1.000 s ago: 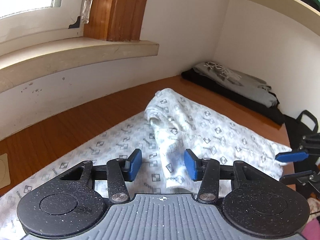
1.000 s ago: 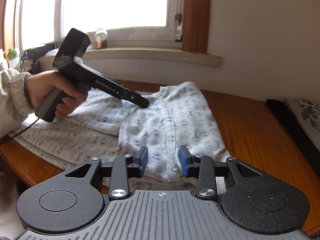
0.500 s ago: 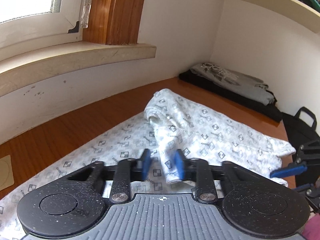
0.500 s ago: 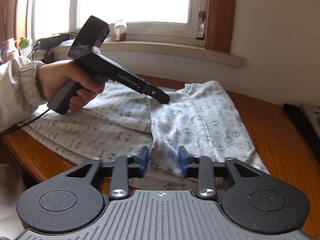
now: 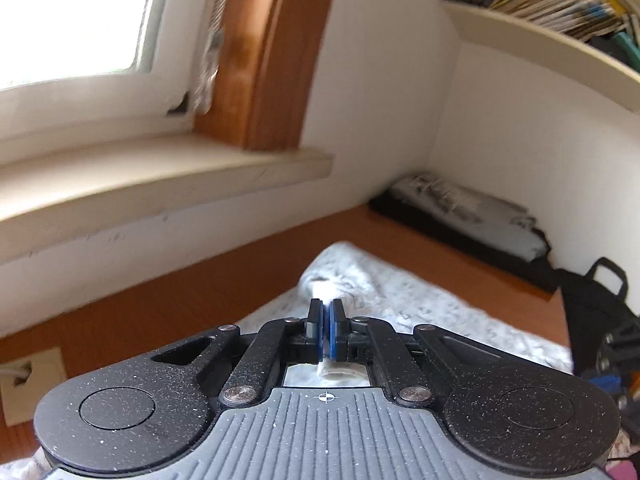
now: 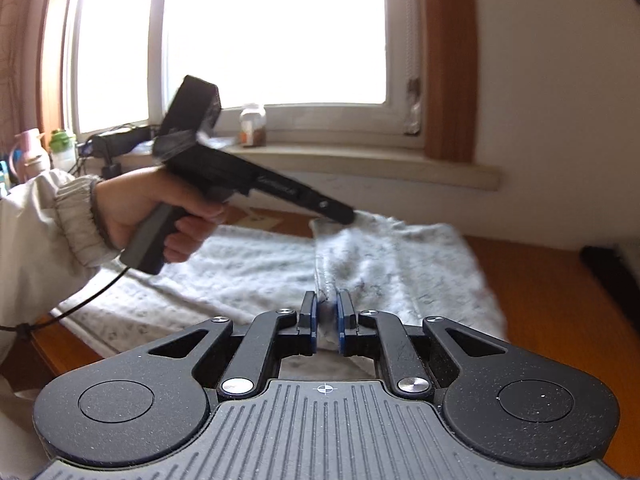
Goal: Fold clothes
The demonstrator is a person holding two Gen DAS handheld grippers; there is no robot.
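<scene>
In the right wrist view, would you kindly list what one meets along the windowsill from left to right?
Pink bottle → green-capped bottle → black device with cables → glass jar.

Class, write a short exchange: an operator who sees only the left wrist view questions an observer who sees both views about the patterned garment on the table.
Operator: Has the right gripper taken the garment?
Observer: Its fingers have just been closing, pinching a fold at the near edge.
Operator: Where does the left gripper grip it?
Observer: At the far corner of the folded-over part.
Operator: Anything on the sill?
Observer: A small jar.
</scene>
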